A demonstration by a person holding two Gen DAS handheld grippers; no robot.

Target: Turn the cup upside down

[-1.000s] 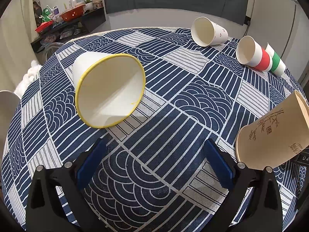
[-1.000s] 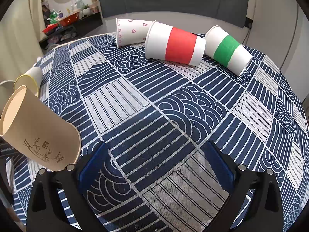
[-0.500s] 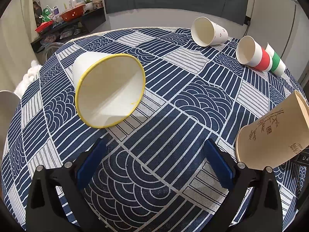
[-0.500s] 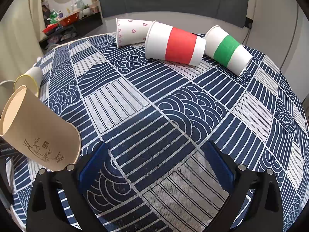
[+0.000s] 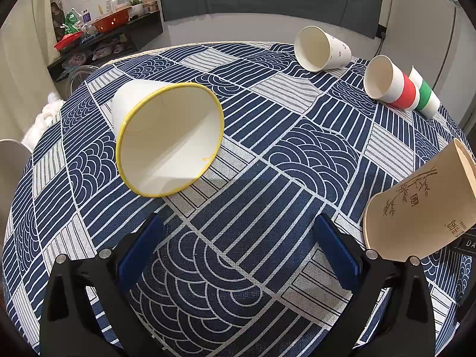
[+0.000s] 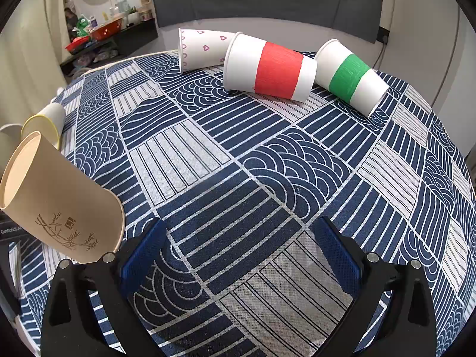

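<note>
Round surface (image 5: pixel 297 136) w/ blue-white patterned cloth; shelf clutter behind. Five cups lying on their sides, none flipped yet. Left gripper (image 5: pixel 238 247) and right gripper (image 6: pixel 238 244) both hover low, jaws apart, nothing held. Yellow-rimmed cup (image 5: pixel 169 136) lies just ahead-left of left gripper, mouth toward it; likely first target. Step: approach. Next move needs jaws round its wall, then tip it rim-down. Tan cup (image 5: pixel 422 205) between grippers; heart cup (image 6: pixel 202 49), red-band cup (image 6: pixel 269 70), green-band cup (image 6: pixel 351 78) at far edge, close together.
</note>
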